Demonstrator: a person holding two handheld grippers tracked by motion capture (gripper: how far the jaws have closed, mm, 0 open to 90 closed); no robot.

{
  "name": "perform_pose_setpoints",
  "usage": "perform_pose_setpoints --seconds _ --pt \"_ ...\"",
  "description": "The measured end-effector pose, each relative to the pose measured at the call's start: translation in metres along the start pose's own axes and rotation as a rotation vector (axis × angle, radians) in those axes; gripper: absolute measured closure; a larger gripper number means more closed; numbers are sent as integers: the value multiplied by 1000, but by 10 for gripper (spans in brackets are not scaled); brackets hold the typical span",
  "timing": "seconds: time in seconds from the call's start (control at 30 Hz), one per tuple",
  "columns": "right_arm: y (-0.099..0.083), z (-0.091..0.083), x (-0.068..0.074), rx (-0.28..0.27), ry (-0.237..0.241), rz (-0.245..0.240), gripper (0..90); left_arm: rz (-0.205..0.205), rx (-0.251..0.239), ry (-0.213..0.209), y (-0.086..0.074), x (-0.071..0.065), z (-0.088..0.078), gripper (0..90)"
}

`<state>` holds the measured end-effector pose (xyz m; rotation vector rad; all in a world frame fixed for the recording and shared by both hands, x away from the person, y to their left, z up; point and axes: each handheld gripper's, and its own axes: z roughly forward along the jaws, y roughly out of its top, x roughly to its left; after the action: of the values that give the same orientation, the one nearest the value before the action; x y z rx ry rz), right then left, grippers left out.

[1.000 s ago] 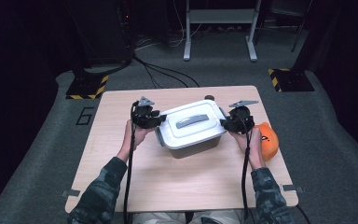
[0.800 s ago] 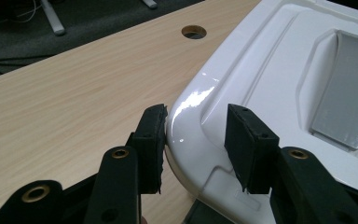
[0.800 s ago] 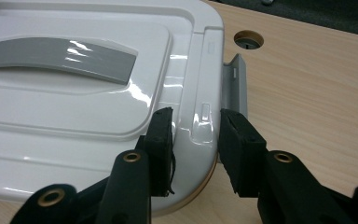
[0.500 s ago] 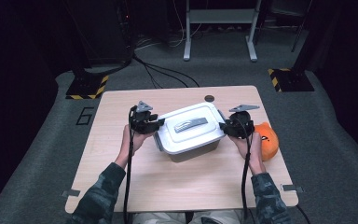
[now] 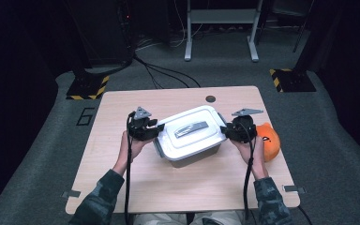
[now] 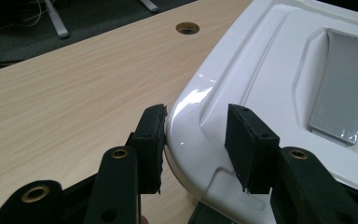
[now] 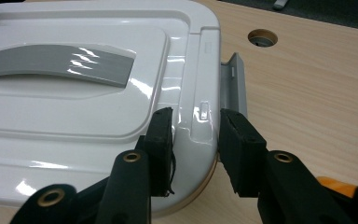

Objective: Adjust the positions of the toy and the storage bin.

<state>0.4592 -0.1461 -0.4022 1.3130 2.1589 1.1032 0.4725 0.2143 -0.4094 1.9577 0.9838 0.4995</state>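
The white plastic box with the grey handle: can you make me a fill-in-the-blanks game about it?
1. The white plastic box has a lid handle coloured ____.
2. The box rests on a light ____ table.
3. The orange round object lies beside the ____ claw.
4. The left claw grips the lid's ____.

Missing words: grey; wooden; right; corner

Either side of the white plastic lidded box (image 5: pixel 190 138), both forearms reach forward. The left gripper (image 5: pixel 146 129) straddles its corner rim; the right gripper (image 5: pixel 232 131) seemingly clamps its edge.
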Motion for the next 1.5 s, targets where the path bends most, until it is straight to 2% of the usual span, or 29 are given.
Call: perform_pose_setpoints --seconds 0.47,0.73,1.0,1.17,1.23,1.27,1.33,1.4,1.47,1.5 --pt "-3 -2 3 -17 -5 -17 652 2 -3 -10 -8 -5 -7 573" --pt "-2 -1 1 -12 1 -7 653 8 1 -5 -10 -10 -11 569" --pt "0 0 -1 -9 10 -1 654 6 -21 -6 -16 -16 -16 563" --pt "0 0 0 -13 5 -13 646 20 8 -15 -12 -14 -15 548" --pt "0 0 1 -15 -14 -41 565 44 39 -17 -8 -17 -13 391" --pt "-1 -1 2 -25 -18 -53 509 60 40 -15 -8 -18 -13 355" --pt "-6 -8 4 -82 -31 -57 418 88 33 7 -7 -22 -15 289" --pt "-11 -16 6 -123 -33 -53 284 96 28 14 -7 -23 -15 243" --pt "-18 -24 6 -136 -22 -38 158 102 27 26 -6 -22 -15 183" --pt "-22 -28 6 -141 -24 -34 131 101 28 29 -5 -22 -16 165"
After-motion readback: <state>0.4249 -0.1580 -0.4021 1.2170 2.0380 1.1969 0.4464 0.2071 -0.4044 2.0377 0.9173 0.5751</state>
